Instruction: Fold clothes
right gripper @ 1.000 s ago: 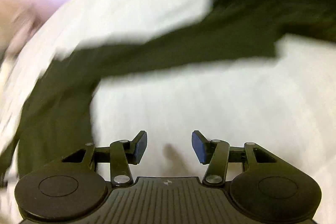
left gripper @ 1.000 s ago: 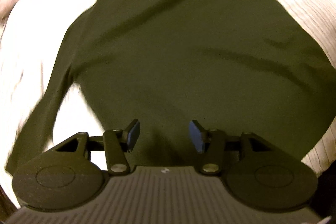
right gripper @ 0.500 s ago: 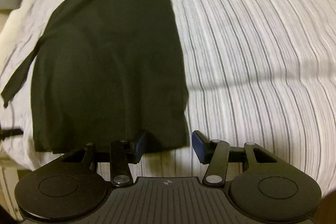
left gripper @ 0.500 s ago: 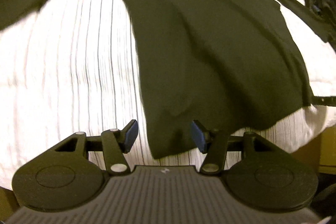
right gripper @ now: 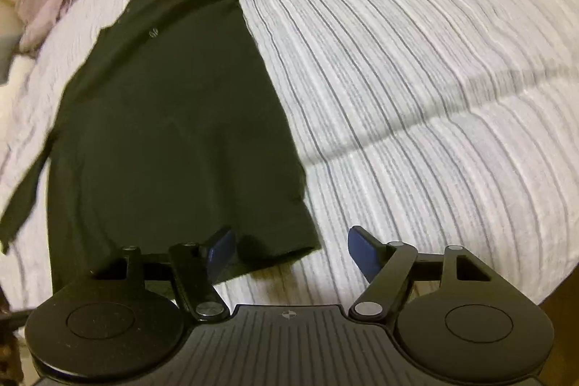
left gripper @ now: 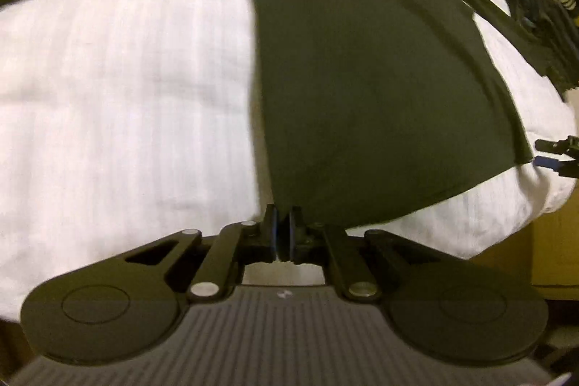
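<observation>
Pinching the hem corner of the dark olive long-sleeved knit shirt point(left gripper: 380, 78) with the left gripper point(left gripper: 283, 234): fingers just snapped together, no gap visible, fabric edge running in between the tips. Right gripper point(right gripper: 289, 250) fingers just spread wide, nothing clamped; the other hem corner lies between them, nearer the left pad, not yet pressed

Shirt lies flat on the white ribbed bedspread with thin grey stripes point(right gripper: 416, 96), hem along the near edge of the bed, one sleeve stretched out toward the far side, the other trailing off toward the bed's side edge

Risks, my read:
- left grip looks shallow, right at the hem tip; a lift could pull it out
- right fingers may close on one layer only, or grab bedspread along with the shirt, since the pads sit low on the cover
- uneven lift between the two corners would skew the fold line

Room: bedspread beside the shirt is bare and wide, plenty of space for a fold toward the collar. Near edge of the bed is just below both grippers, so little margin backwards. Dark pile of clothes point(left gripper: 546, 24) sits at the bed's side edge, near the trailing sleeve; keep the fold clear of it
</observation>
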### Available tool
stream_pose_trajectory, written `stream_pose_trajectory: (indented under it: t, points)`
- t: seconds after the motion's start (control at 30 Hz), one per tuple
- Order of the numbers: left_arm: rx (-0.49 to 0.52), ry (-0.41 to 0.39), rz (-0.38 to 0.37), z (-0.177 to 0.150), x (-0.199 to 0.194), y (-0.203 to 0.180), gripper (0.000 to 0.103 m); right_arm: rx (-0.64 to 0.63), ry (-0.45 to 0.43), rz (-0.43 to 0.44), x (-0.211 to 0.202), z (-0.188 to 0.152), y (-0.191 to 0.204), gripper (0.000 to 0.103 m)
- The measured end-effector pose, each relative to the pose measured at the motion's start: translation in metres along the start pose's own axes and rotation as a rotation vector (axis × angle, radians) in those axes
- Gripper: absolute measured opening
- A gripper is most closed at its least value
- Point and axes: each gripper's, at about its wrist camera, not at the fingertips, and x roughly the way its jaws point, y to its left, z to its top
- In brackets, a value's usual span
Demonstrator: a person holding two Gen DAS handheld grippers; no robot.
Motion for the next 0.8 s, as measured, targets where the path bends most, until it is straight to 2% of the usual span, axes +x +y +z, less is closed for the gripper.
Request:
stream_pose_trajectory:
  t: [0.07, 0.17, 0.27, 0.3, 0.33, 0.37, 0.43, 0.53, 0.6, 0.8]
  points:
    - [-0.024, -0.006, 0.005, -0.002, -0.008, 0.011, 0.004, 0.006, 0.008, 0.038, 0.009, 0.004, 0.006, 0.072]
    - [-0.008, 0.003, 0.007, 0.003, -0.003, 0.01, 0.004, 0.027, 0.025, 0.075, 0.021, 0.007, 0.005, 0.072]
    - [0.029, 0.018, 0.035, 0.006, 0.004, 0.002, 0.004, 0.111, 0.023, 0.118, 0.027, 0.009, -0.007, 0.07]
    - [0.031, 0.019, 0.04, 0.006, 0.004, 0.0, 0.004, 0.146, 0.022, 0.142, 0.028, 0.011, -0.012, 0.037]
    - [0.033, 0.021, 0.046, 0.006, 0.002, -0.001, 0.004, 0.176, 0.027, 0.154, 0.028, 0.013, -0.016, 0.014]
    - [0.036, 0.02, 0.05, 0.005, -0.001, -0.002, 0.004, 0.194, 0.037, 0.151, 0.026, 0.015, -0.018, 0.004]
    - [0.048, 0.01, 0.06, 0.001, -0.015, -0.005, 0.004, 0.17, 0.046, 0.132, 0.014, 0.02, -0.018, 0.003]
    - [0.055, -0.005, 0.071, -0.007, -0.037, -0.006, 0.004, 0.084, 0.056, 0.114, -0.026, 0.021, -0.011, 0.002]
    - [0.033, 0.017, 0.078, -0.016, -0.033, -0.002, 0.004, 0.037, 0.069, 0.099, -0.043, 0.015, -0.006, 0.002]
    - [-0.006, 0.084, 0.098, -0.026, 0.004, -0.002, 0.005, 0.032, 0.111, 0.027, -0.019, -0.009, -0.003, 0.003]
